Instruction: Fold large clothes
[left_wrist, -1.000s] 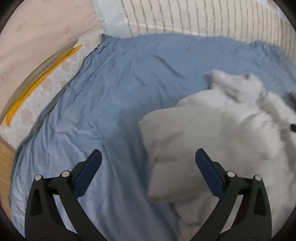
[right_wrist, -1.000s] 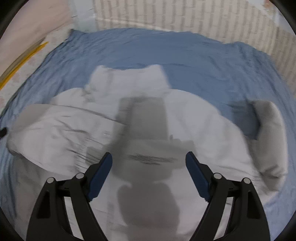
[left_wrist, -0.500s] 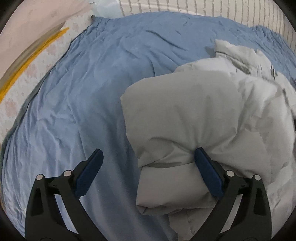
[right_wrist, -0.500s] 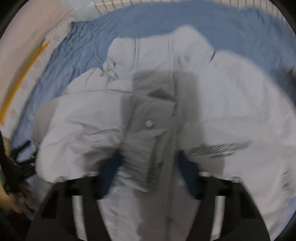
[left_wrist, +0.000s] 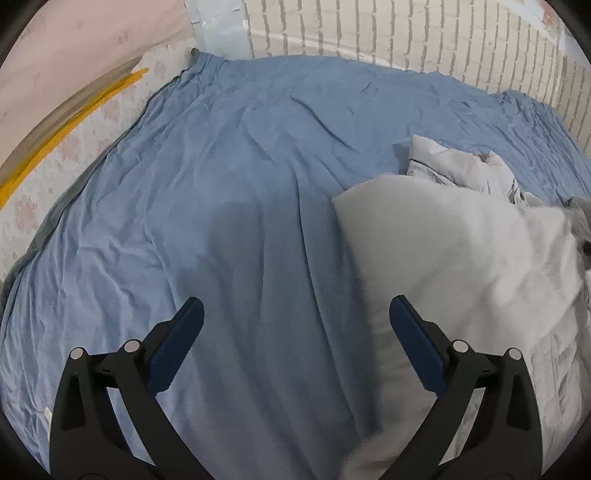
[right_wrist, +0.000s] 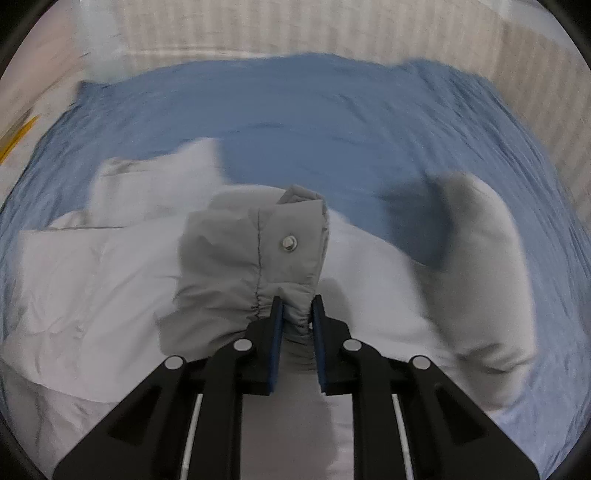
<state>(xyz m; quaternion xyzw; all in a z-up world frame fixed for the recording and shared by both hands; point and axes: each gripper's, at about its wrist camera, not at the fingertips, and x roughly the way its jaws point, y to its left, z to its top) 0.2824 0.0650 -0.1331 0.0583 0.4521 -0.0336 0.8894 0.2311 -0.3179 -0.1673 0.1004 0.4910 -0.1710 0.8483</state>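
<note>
Blue bedsheet (left_wrist: 258, 206) covers the whole work surface, with a pale brick-pattern wall (left_wrist: 406, 33) behind it and a floral mattress edge (left_wrist: 85, 129) at ten o'clock in the left wrist view

Right gripper (right_wrist: 297, 314) is pressed together on a gathered cuff (right_wrist: 258, 254) of the grey padded jacket (right_wrist: 92, 280) — a moment ago its fingers were spread and only straddling the fabric, so the pinch is new. A metal snap (right_wrist: 289, 242) on the cuff sits at twelve o'clock from the fingertips, and the cuff stands lifted off the jacket body. Blur across the background suggests the sleeve is being carried

Left gripper (left_wrist: 295, 332) is spread wide and holds nothing — half a second ago it was close over the bulky fold, and it has since drawn back, with the jacket (left_wrist: 461, 266) off at two o'clock and bare sheet between its fingers

Judged from this, one sleeve is now in hand for folding inward; the other sleeve (right_wrist: 480, 280), at three o'clock in the right wrist view, lies loose and likely comes next
</note>
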